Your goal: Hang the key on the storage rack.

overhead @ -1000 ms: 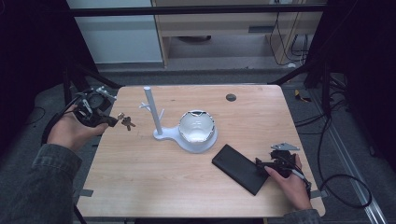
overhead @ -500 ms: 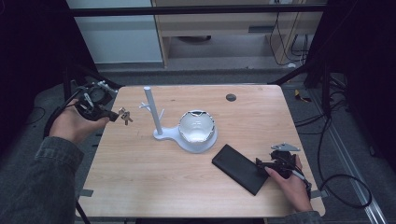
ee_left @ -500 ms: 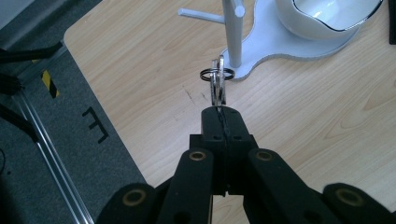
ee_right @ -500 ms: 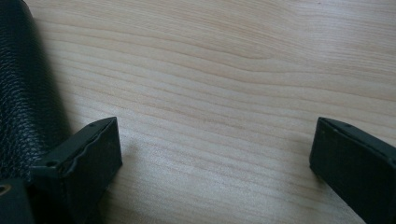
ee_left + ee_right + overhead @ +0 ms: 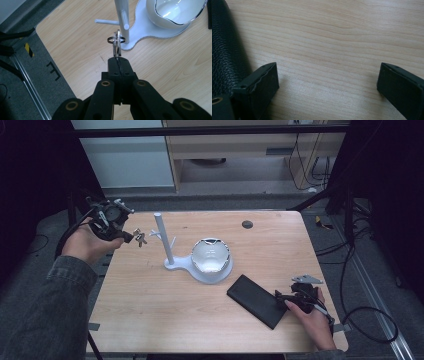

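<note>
I'm pinching keys [image 5: 117, 44] in my left gripper [image 5: 117, 60] beside the stand [image 5: 165, 240], resting my right gripper [image 5: 327, 82] released by the wallet [image 5: 256, 300].

Even overhead light falls on the wooden table [image 5: 165, 310] in the high view, while the floor and the room's edges sink into near black. The white bowl [image 5: 211, 256] throws bright glints off its chrome rim. That view is soft and somewhat grainy. The left gripper view is sharper on the keys [image 5: 117, 44], though its own black jaws blur at the bottom. In the right gripper view the jaws cast faint, soft shadows on the wood, perhaps from diffuse ceiling light.
</note>
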### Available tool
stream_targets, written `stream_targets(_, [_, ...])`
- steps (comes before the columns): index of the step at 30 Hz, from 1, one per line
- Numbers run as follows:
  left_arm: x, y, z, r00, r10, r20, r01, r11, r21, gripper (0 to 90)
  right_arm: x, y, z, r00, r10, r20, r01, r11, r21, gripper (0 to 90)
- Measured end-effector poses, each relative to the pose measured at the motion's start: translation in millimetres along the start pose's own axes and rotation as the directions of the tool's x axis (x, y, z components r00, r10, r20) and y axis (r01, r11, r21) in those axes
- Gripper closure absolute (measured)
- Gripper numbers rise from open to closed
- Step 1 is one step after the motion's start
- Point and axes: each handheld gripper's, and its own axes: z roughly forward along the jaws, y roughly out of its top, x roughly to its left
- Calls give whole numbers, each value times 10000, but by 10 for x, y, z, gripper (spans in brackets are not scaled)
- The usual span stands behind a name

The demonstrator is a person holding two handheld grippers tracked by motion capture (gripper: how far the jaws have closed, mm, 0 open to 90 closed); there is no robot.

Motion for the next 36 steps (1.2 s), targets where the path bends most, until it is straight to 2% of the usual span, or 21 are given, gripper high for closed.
stream_targets(11, [11,109,21,9999,167,-10,-167,9998,94,900,-1,-4,-5,10000,37,-7,-37,10000,2,43])
stream_targets(20, [16,133,49,9998,194,-61,-193,9996,197,900,-2,-4,-5,10000,23,0,-23,10000,0,43])
stream_targets(34, [60,135,98,9999,11,-126,-8,9998,193,900,-2,-5,-5,10000,21,0,-21,10000,0,43])
stream_targets(36, [62,137,98,9999,115,-80,-112,9995,305,900,-3,-5,-4,10000,11,17,-11,10000,-3,42])
